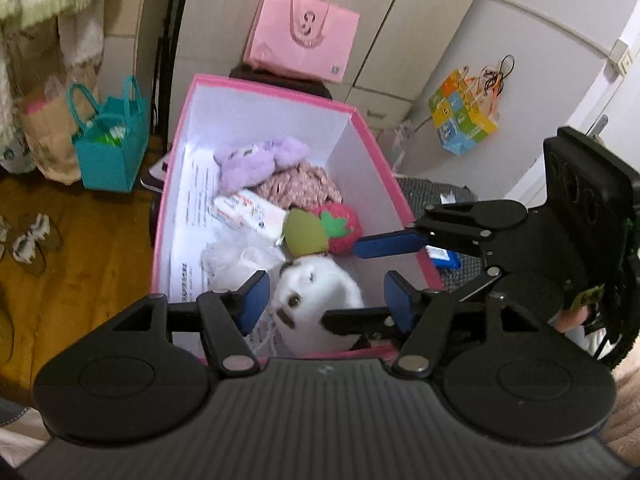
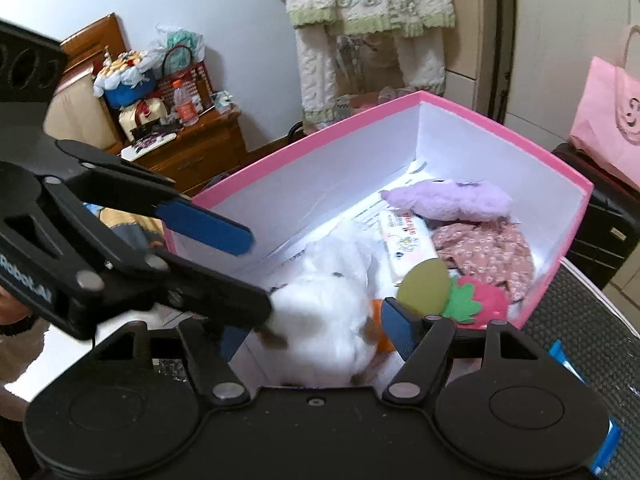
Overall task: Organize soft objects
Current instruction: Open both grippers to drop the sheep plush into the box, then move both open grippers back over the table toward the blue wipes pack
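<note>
A pink box with white inside walls holds soft things: a purple plush, a floral cloth, a tissue pack, a strawberry plush and a white plush. The white plush lies at the near end of the box. My left gripper is open, its jaws either side of the white plush from above. My right gripper is also open over the same plush. The right gripper shows in the left wrist view, the left in the right wrist view.
A pink paper bag stands behind the box. A teal bag and slippers sit on the wooden floor at left. A colourful bag hangs at right. A wooden nightstand stands beyond the box.
</note>
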{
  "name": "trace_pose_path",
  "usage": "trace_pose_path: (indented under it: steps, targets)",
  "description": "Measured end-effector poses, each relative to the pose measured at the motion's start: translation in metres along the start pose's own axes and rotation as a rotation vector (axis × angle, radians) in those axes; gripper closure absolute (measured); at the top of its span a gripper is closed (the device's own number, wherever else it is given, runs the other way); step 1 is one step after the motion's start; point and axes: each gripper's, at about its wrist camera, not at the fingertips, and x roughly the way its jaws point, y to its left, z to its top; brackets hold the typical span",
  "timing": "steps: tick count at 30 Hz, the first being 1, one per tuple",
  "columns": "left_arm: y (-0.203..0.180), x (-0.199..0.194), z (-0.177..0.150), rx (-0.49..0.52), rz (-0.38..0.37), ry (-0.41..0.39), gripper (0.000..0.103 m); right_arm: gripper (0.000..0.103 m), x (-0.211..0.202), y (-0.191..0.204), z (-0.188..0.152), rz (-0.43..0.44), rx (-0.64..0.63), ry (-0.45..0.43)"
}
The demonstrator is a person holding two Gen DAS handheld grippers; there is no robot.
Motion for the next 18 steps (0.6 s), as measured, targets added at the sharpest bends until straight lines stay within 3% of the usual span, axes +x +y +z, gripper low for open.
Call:
trace_pose_path:
  steps: [7,18]
  targets:
    - [-0.025,-0.039,-0.001,0.072,0.019,-0.054,0.039,0.028,-0.055,-0.004,-0.013,-0.026,0.066,-0.075]
    - [-0.074,-0.093,-0.015,0.216,0.059,-0.078,0.036,0.028,-0.139,0.019,-0.039,-0.079,0.063,-0.177]
